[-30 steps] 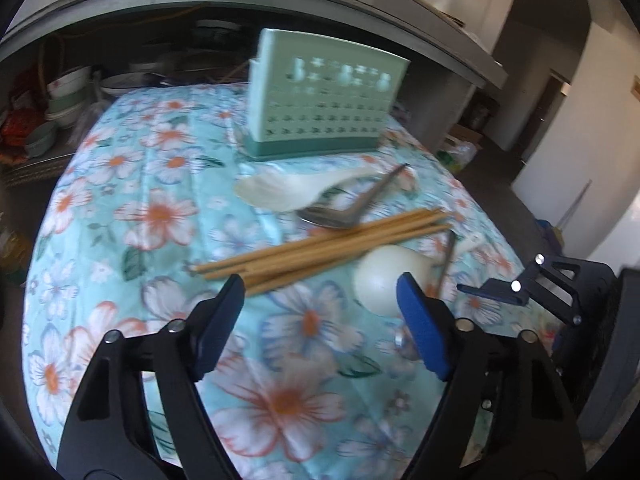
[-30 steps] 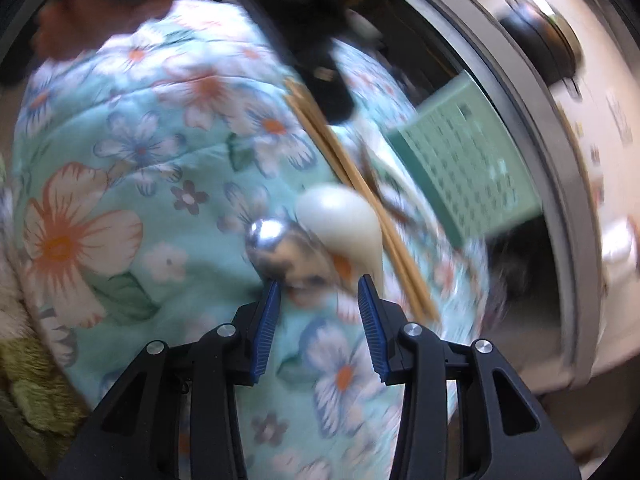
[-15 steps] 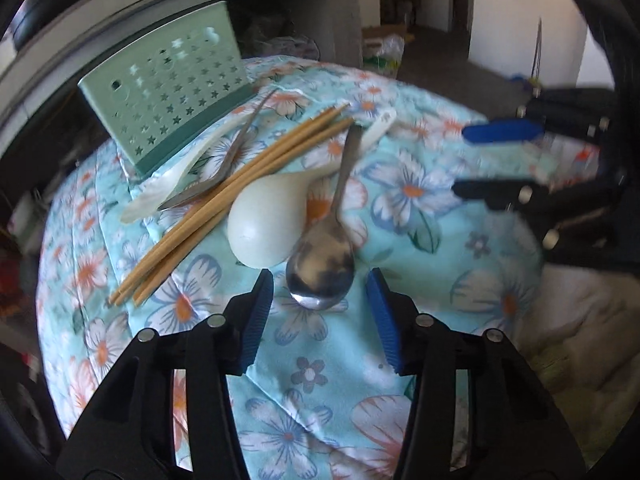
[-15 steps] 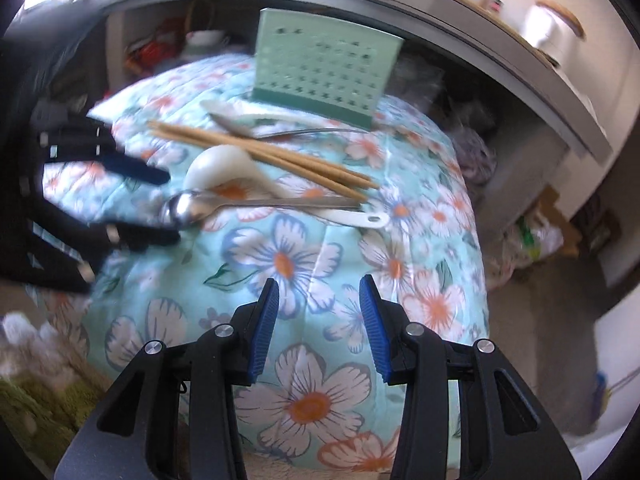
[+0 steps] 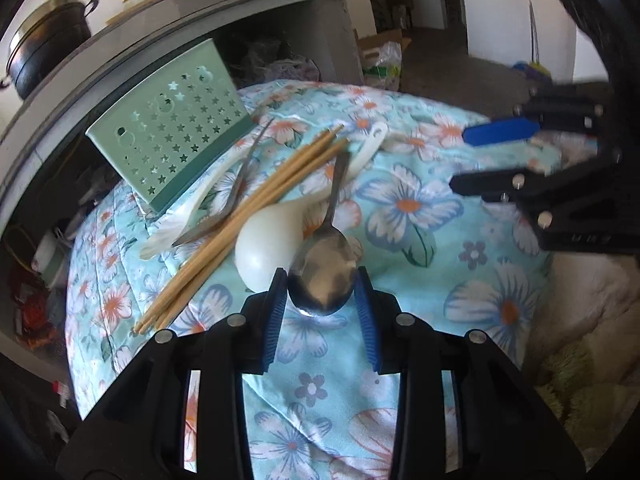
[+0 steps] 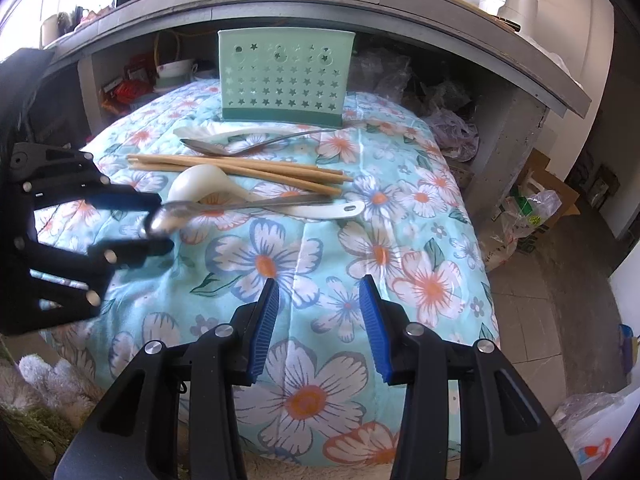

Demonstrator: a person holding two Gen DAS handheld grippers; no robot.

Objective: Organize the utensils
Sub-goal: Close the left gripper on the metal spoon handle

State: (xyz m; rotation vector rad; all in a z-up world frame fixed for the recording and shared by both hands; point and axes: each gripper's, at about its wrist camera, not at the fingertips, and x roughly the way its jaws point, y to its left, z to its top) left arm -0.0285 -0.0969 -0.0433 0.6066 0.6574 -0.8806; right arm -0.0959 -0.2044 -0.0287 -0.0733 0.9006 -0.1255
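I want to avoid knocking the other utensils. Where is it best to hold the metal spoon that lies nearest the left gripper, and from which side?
Probably its bowl, from the free end. The metal spoon lies with its handle over the white spoon, so the bowl is clearest. The left gripper jaws already straddle it and are closing.

**What the views are hiding**

The left tool (image 6: 156, 224) is blurring at nine o'clock, covering part of the metal spoon (image 6: 168, 218) bowl. The chopsticks (image 5: 244, 216) are hiding part of the white spoon (image 5: 268, 244). The green holder (image 5: 168, 136) is concealing its own interior.
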